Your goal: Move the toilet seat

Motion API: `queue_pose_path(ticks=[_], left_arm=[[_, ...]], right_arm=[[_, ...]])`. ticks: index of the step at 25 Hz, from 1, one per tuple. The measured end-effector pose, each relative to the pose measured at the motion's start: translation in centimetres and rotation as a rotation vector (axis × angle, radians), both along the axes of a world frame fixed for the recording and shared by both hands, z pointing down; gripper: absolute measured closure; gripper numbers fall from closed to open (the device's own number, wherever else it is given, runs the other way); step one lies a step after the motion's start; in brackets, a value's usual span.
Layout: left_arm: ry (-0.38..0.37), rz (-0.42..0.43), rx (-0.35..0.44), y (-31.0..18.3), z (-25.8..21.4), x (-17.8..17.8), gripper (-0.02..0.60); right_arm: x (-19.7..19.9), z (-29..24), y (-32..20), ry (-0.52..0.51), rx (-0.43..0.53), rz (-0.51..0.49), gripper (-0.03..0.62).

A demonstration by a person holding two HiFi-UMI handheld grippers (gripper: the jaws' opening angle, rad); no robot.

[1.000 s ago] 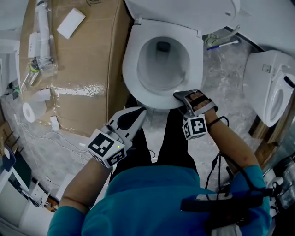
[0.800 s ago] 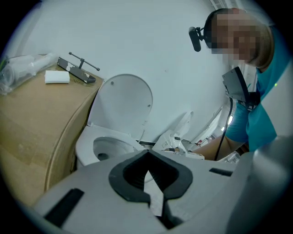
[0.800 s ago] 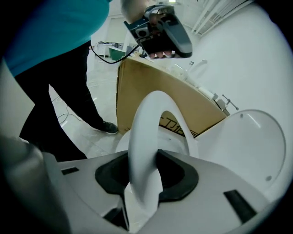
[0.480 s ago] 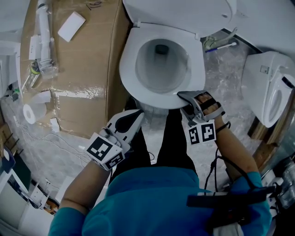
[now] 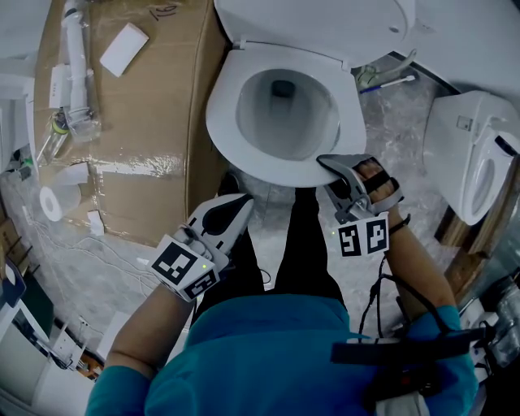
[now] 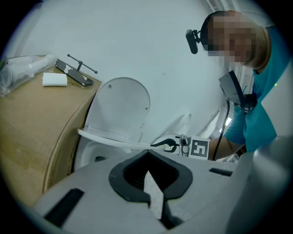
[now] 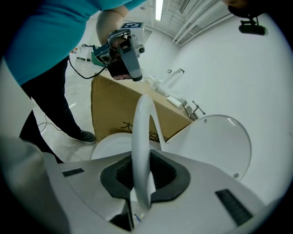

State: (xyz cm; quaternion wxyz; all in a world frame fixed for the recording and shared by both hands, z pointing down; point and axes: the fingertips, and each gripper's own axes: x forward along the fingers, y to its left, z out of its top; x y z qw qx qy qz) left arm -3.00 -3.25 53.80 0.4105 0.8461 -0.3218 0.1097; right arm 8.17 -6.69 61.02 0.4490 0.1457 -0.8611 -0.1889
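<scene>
Starting nearest the person's legs, the left hand-held gripper (image 5: 242, 203) hangs idle with its jaws together on nothing. It points toward the front of the toilet but is clear of it. Just beyond, the right hand-held gripper (image 5: 331, 169) has just been closing its jaws. Its own view shows the thin front rim of the toilet seat (image 5: 221, 122) edge-on between the dark ribbed pads, which press it from both sides across a narrow gap. The seat belongs to the toilet straight ahead. Its front edge is raised a little off the bowl (image 5: 276, 122), and its back is held at the hinge under the upright lid (image 5: 325, 24). It looks like one rigid ring of moulded plastic, probably light enough for a single grip and stiff enough not to sag. It is also glossy and smooth, so likely slippery under a pinch. The front rim seems the best place to hold, being farthest from the hinge for leverage and thin enough for the jaws. This hold sits right of centre, which may twist the hinge slightly. Since the seat can only swing about its hinge, the grip should follow that arc rather than pull straight. A slip would likely let it slam on the porcelain. A cardboard box (image 5: 146, 122) stands beside the toilet.
</scene>
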Motion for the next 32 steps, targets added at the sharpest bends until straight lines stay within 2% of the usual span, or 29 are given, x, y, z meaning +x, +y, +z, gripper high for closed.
queue_pose_path(ticks=[9, 32], left_arm=[[0.005, -0.001, 0.001, -0.3, -0.2, 0.2, 0.589], [0.007, 0.001, 0.004, -0.2, -0.7, 0.1, 0.59]], right_arm=[[0.2, -1.5, -1.6, -0.033, -0.009, 0.022, 0.552], [1.1, -6.0, -7.9, -0.102, 0.071, 0.115, 0.531]])
